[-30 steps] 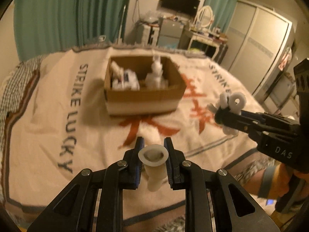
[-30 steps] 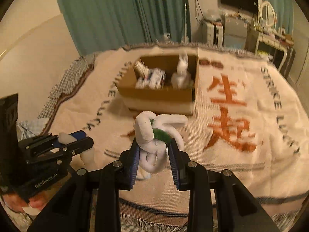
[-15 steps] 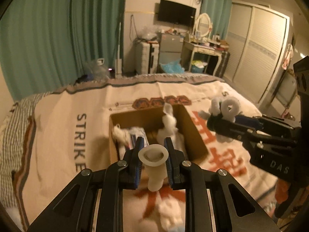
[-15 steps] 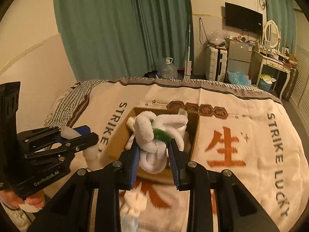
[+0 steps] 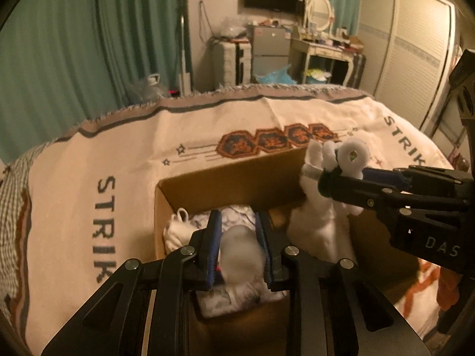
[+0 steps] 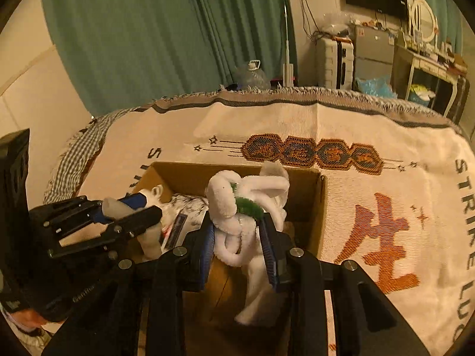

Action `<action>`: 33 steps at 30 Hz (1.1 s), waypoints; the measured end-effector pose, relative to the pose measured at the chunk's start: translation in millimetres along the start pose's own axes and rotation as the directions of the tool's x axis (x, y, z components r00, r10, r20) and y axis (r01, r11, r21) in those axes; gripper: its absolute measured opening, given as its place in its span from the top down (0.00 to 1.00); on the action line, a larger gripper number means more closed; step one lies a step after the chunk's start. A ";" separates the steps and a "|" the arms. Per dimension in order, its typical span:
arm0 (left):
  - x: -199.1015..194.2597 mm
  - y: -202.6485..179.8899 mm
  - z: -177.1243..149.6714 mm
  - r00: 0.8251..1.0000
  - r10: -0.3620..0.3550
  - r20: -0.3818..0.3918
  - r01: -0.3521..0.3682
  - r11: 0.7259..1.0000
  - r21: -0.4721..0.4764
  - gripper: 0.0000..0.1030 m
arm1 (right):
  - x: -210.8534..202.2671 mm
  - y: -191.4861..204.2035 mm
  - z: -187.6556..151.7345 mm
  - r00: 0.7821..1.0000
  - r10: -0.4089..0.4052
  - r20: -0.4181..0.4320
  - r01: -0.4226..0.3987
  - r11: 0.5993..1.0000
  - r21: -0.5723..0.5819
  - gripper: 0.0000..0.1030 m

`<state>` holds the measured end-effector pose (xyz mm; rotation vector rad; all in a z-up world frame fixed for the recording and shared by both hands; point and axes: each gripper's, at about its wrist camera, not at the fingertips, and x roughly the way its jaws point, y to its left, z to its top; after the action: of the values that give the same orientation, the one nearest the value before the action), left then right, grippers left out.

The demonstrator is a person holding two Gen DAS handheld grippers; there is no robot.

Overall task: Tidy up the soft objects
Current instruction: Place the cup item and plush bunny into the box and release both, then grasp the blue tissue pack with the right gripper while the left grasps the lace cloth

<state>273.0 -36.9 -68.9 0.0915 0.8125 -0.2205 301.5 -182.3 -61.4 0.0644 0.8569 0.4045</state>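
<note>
Opening left jaws round blurred white toy (image 5: 240, 255) | right jaws gripping white plush (image 6: 237, 216), long axis upright

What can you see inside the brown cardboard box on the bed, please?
Inside the brown cardboard box: a white plush rabbit and white printed soft bundles. Both grippers and their toys cover much of its floor.

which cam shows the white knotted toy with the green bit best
The right wrist view: the white knotted toy sits centred and sharp between the right gripper fingers, its green band plainly visible, above the cardboard box. The left wrist view shows the toy only from the side at the right, partly hidden by those fingers.
</note>
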 end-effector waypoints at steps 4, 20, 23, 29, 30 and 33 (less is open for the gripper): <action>4.5 2.8 6.4 0.997 0.075 -0.018 -0.076 0.997 -0.023 0.44 | 0.0 -4.4 4.9 1.000 -0.018 0.014 0.018 1.000 0.018 0.51; -242.0 -11.4 41.2 0.953 0.129 0.273 -0.119 0.992 -0.053 0.13 | -227.9 69.7 32.7 0.972 -0.107 0.209 0.124 0.990 -0.066 0.27; -288.3 -16.1 33.9 0.942 0.132 0.308 -0.122 0.991 -0.053 0.13 | -283.5 90.4 20.8 0.956 -0.139 0.260 0.164 0.983 -0.080 0.16; -340.9 -23.5 -5.2 0.928 0.160 0.338 -0.146 0.987 -0.067 0.11 | -348.5 113.5 -16.8 0.931 -0.166 0.324 0.199 0.977 -0.074 0.00; -345.8 -22.3 -16.7 0.928 0.164 0.336 -0.145 0.986 -0.080 0.11 | -353.4 116.1 -27.2 0.934 -0.166 0.317 0.199 0.977 -0.074 0.00; -343.3 -19.7 -43.4 0.933 0.181 0.312 -0.156 0.982 -0.102 0.11 | -352.6 120.0 -55.4 0.939 -0.175 0.295 0.206 0.976 -0.075 0.00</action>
<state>9.0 6.1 151.5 0.0518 0.4839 -0.0385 15.8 -208.7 182.5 -0.0568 0.5470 0.2489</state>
